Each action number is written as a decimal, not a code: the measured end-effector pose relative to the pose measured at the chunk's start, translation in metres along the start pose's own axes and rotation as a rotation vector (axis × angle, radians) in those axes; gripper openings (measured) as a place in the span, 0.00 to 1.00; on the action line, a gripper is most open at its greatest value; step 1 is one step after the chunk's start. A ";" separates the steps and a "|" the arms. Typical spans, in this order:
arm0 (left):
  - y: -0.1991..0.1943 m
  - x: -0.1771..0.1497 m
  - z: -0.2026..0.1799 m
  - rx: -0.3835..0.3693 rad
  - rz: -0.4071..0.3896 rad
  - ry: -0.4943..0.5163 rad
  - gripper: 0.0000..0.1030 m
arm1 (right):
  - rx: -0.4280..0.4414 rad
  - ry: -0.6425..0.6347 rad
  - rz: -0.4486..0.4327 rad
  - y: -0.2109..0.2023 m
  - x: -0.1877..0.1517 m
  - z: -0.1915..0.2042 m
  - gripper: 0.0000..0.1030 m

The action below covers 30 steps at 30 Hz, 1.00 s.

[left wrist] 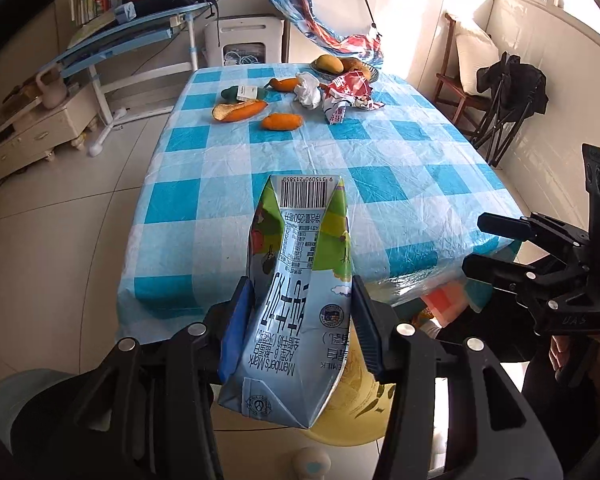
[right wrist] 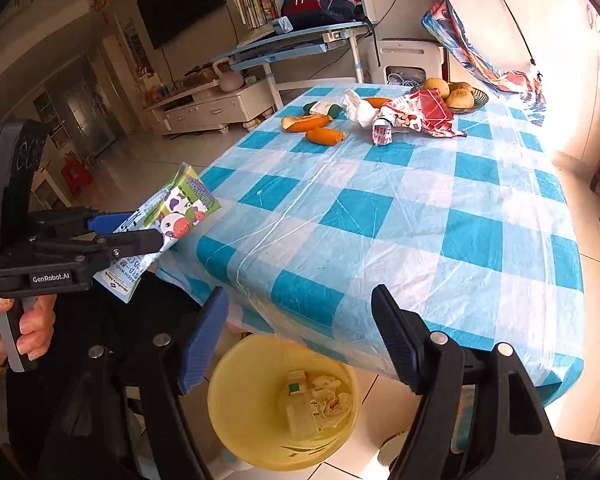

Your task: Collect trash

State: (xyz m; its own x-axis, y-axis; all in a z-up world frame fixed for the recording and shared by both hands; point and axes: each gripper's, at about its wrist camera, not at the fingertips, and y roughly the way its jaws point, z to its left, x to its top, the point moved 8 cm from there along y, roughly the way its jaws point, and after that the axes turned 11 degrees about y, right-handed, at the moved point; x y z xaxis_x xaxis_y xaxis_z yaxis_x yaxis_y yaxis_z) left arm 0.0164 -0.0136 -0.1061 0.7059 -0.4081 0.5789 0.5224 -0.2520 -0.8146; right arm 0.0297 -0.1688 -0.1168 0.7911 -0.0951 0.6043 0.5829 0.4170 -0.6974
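My left gripper is shut on a squashed blue milk carton and holds it in the air off the near edge of the checked table. The carton and left gripper also show in the right wrist view, left of the table. My right gripper is open and empty above a yellow bin on the floor; it also shows in the left wrist view. The bin holds a plastic bottle and crumpled paper. A crumpled white tissue and a red-white wrapper lie at the table's far end.
Carrots and a green vegetable lie near the trash. A fruit bowl stands at the far right corner. A blue desk and a white cabinet stand at left. A wooden chair is at right.
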 end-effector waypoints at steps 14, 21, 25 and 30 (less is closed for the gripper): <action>0.024 -0.018 -0.024 -0.006 0.106 0.089 0.67 | -0.198 0.136 -0.106 -0.013 0.064 -0.062 0.87; 0.046 0.055 0.059 0.159 0.029 -0.063 0.82 | -0.321 0.142 -0.108 0.009 0.112 -0.107 0.91; 0.090 0.080 0.084 0.186 0.078 -0.078 0.82 | -0.358 0.182 -0.057 0.038 0.124 -0.132 0.91; 0.144 0.103 0.101 0.181 0.120 -0.107 0.82 | -0.402 0.199 -0.007 0.072 0.137 -0.145 0.91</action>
State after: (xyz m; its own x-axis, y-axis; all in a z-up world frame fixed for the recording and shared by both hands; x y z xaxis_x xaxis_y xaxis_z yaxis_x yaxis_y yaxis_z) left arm 0.2125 -0.0033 -0.1608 0.8099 -0.3278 0.4865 0.5020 -0.0418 -0.8639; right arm 0.2070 -0.2827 -0.1393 0.7845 -0.2846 0.5510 0.5828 0.0347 -0.8118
